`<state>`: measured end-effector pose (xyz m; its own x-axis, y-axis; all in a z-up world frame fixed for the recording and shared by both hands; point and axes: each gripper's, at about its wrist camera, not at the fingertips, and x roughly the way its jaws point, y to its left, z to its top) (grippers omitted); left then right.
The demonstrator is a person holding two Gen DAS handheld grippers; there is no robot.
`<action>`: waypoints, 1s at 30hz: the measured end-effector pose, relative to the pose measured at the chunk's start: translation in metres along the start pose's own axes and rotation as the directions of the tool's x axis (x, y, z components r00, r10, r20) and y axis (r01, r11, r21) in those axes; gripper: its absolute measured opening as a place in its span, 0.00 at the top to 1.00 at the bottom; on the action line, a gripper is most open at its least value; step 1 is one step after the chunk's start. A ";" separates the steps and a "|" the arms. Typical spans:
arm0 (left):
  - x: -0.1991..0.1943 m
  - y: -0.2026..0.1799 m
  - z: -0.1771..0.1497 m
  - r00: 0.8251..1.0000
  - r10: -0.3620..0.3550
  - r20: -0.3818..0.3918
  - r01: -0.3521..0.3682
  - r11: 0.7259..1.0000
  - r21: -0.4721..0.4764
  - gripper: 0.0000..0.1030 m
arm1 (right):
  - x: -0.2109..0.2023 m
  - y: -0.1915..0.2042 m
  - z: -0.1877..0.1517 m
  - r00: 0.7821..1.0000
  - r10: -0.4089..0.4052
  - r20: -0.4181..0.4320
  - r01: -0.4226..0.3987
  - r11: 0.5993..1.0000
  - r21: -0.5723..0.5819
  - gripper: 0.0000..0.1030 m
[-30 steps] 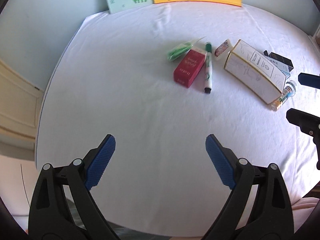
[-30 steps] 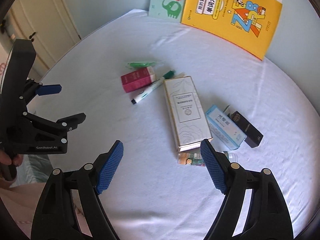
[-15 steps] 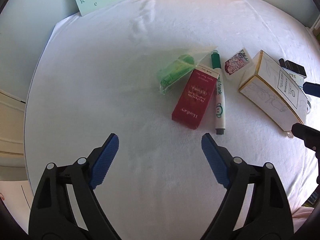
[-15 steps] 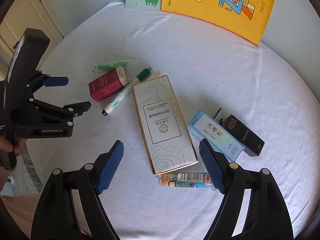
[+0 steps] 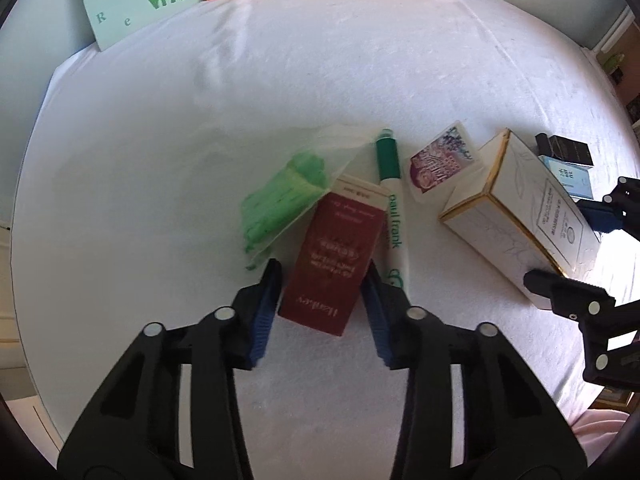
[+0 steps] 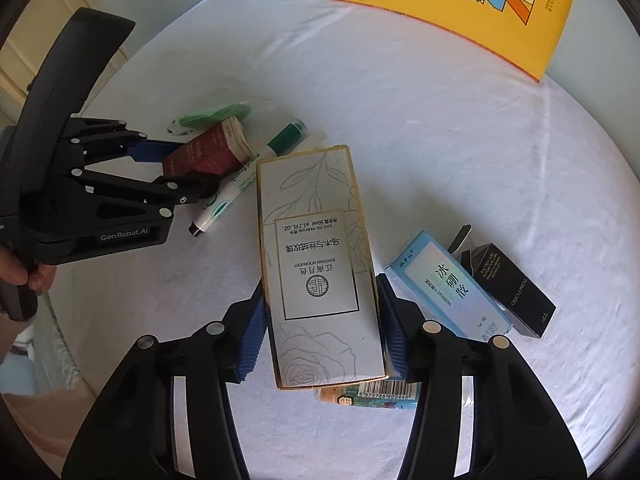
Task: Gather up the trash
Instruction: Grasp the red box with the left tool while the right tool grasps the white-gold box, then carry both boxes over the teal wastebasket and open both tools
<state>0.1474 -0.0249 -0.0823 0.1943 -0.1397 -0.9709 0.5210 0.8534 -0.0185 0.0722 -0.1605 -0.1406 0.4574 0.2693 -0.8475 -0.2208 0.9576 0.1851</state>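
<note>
A dark red box lies on the white sheet, and my left gripper is shut on its near end; it also shows in the right wrist view. A tall white perfume box with gold edges lies flat, and my right gripper is shut on its sides. It shows at the right of the left wrist view. A green-capped marker lies against the red box. A clear bag of green bits lies to its left.
A small flowered packet lies past the marker. A light blue box, a black box and a barcoded tube lie by the perfume box. Two picture books lean against the wall at the back.
Both grippers moved forward and down and closed: the left onto the red box, the right onto the white perfume box. Before, both were open and empty.
</note>
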 end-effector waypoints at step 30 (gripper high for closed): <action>-0.099 0.003 -0.160 0.993 0.110 0.051 -0.088 0.945 -0.316 0.73 | -0.059 0.090 -0.039 0.977 0.189 0.098 -0.163 0.959 -0.231 0.53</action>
<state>-0.0031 0.0716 -0.0242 0.2920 -0.0706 -0.9538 0.2127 0.9771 -0.0072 -0.0087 -0.0943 -0.0931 0.4894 0.4543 -0.7444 -0.4851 0.8511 0.2006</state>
